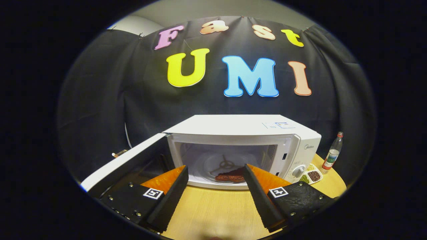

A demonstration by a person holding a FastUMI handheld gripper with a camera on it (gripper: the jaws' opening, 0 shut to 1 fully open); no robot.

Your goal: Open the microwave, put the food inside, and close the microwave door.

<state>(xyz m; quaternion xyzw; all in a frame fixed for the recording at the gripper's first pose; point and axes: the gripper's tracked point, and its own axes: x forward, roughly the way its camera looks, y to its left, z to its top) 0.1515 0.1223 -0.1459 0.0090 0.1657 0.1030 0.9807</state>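
White microwave, one, standing on one wooden table, door swung wide open to the left. One reddish piece of food lying on the glass turntable inside the cavity, just beyond the fingertips. One gripper, two fingers spread well apart, holding nothing. To the right of the microwave, one divided dish of seeds and one bottle, upright.
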